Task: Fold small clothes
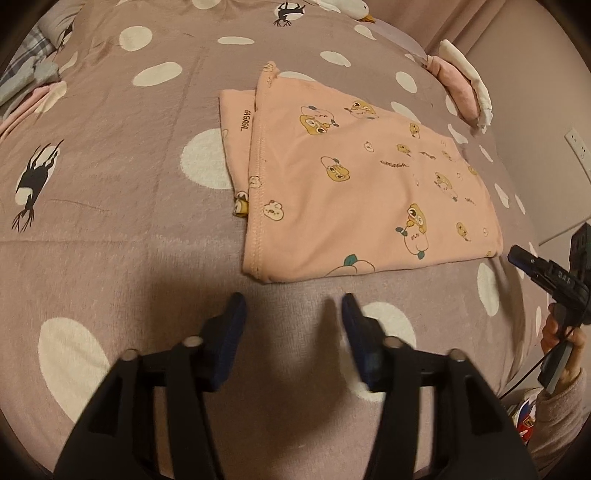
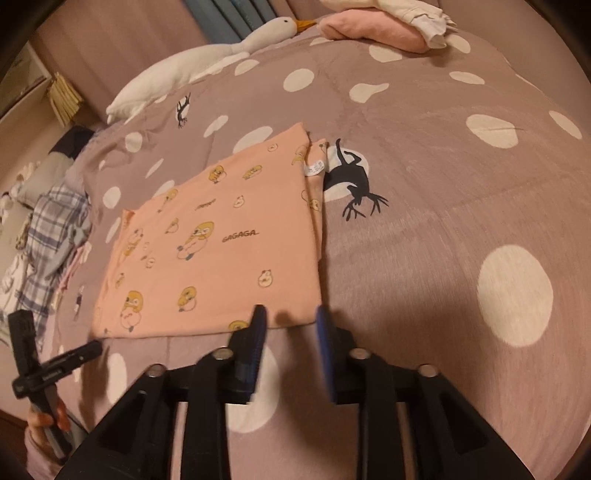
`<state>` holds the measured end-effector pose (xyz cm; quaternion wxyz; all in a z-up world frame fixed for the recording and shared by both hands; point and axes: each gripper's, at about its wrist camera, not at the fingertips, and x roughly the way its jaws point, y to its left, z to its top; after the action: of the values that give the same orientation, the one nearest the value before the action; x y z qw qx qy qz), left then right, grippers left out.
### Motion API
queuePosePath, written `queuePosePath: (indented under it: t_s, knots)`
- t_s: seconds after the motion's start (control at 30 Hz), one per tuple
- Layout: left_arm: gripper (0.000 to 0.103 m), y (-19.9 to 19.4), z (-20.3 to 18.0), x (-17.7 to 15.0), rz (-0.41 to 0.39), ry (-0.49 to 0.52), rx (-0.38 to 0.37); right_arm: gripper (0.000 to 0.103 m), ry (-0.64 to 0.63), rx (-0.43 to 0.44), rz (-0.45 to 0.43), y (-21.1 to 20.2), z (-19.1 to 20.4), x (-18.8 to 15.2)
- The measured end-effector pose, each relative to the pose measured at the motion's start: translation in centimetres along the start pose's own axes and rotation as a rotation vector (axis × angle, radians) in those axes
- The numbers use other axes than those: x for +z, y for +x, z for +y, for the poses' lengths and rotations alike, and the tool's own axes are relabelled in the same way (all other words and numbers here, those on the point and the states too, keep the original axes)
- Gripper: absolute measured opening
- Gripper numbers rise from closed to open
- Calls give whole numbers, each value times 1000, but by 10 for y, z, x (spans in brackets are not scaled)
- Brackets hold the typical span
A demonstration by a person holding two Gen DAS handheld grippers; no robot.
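A peach garment printed with cartoon ducks (image 1: 354, 184) lies folded flat on the bed; in the right wrist view the same garment (image 2: 214, 251) shows a white label at its far corner. My left gripper (image 1: 293, 306) hovers open just short of the garment's near edge, nothing between its blue pads. My right gripper (image 2: 290, 315) is open at the garment's near right corner, its pads apart and holding no cloth. Each gripper shows in the other's view: the right one (image 1: 517, 256) at the far right, the left one (image 2: 94, 347) at the lower left.
The bed cover (image 1: 122, 206) is mauve with white dots and black deer. A pink and white pile of clothes (image 2: 391, 26) and a white goose toy (image 2: 207, 55) lie at the far edge. Plaid and other clothes (image 2: 55, 229) are heaped on the left.
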<state>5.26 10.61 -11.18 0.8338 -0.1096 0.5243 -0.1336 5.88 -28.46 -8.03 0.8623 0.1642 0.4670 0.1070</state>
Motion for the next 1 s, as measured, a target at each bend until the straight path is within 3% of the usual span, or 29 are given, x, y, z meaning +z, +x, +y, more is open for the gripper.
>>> queuePosePath:
  t_s: [0.13,0.27,0.57,0.67,0.9,1.0]
  knots:
    - [60,-2,2,-1,0,-25,-13,38,-32,35,0,-5,12,-3]
    - [67,-3,5,-2,-3,-52,-30,45,-62,59,6,-5,25,-6]
    - [78,-4,10,-3,-3,-94,-65,46,-98,95,47,5,46,-15]
    - [81,-5,18,-1,1,-144,-122,46,-106,111,56,7,51,-18]
    - [82,-8,55,0,12,-367,-360,47,-113,139,77,11,60,-23]
    - [82,-9,62,0,12,-407,-403,47,-109,150,88,14,61,-25]
